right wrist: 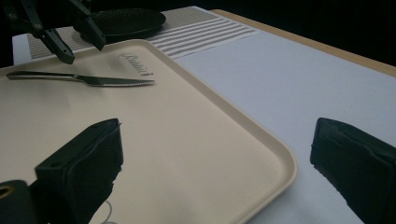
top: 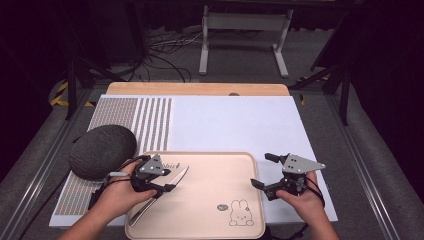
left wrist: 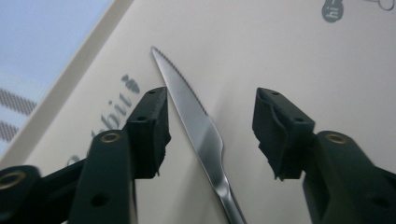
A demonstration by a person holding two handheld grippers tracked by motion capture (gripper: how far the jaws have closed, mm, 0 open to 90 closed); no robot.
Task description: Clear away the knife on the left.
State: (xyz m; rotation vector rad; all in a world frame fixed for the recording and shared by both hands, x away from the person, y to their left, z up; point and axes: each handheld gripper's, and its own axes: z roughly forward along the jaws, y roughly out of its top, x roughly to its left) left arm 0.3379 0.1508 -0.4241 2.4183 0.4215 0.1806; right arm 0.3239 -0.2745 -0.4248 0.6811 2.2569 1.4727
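A steel table knife (top: 178, 176) lies flat on a beige tray (top: 215, 187), blade pointing away and to the right. My left gripper (top: 170, 180) hovers over its blade end. In the left gripper view the knife (left wrist: 196, 126) runs between the two jaws of the left gripper (left wrist: 210, 121), which stand apart from it on both sides, so the gripper is open. My right gripper (top: 261, 170) is open and holds nothing, straddling the tray's right rim. From the right gripper view (right wrist: 215, 149) the knife (right wrist: 88, 79) lies at the tray's (right wrist: 187, 140) far left.
A dark grey rounded object (top: 102, 150) sits left of the tray on a white mat (top: 235, 125) with a dotted and striped left section (top: 150, 120). The tray carries a rabbit drawing (top: 240, 212) near its front right corner. A white stand (top: 245, 30) rises beyond the table.
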